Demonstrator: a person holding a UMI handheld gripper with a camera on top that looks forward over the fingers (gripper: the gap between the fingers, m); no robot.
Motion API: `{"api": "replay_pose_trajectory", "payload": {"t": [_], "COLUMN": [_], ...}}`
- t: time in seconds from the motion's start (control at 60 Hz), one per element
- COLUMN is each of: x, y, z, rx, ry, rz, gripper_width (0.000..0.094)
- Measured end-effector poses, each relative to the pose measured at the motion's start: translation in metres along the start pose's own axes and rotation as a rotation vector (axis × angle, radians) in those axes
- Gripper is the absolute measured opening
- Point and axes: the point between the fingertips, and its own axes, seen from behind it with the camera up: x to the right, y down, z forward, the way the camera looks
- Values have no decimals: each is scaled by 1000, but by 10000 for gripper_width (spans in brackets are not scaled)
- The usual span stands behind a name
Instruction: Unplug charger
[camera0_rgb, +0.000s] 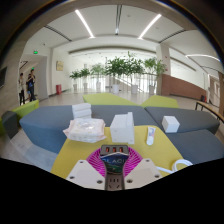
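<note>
My gripper (113, 172) stood narrowly open, holding nothing, low over the yellow table (75, 153); open tabletop lay ahead before the tissue packs (84, 128).

Yellow table (75, 152), folded white cloth stack (84, 129) beside white tissue pack (122, 126), white remote-like stick (151, 135), small white box (171, 124), grey sofa (45, 122) behind, potted plants (125, 70), two people (26, 85) standing far off, ceiling strip lights (86, 24)

Charger, prob. small white cube block (171, 124): right of centre in frame, upright on yellow bench (75, 150) near far right edge. Cable/socket link too small to tell.
</note>
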Motion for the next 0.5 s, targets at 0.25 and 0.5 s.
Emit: {"api": "replay_pose_trajectory", "payload": {"t": [0.25, 0.5], "x": [21, 110], "y": [-137, -80], "z": [-69, -96], "rx": [199, 60], "ry": [-1, 109], "rz": [21, -51], "gripper_width": [172, 174]}}
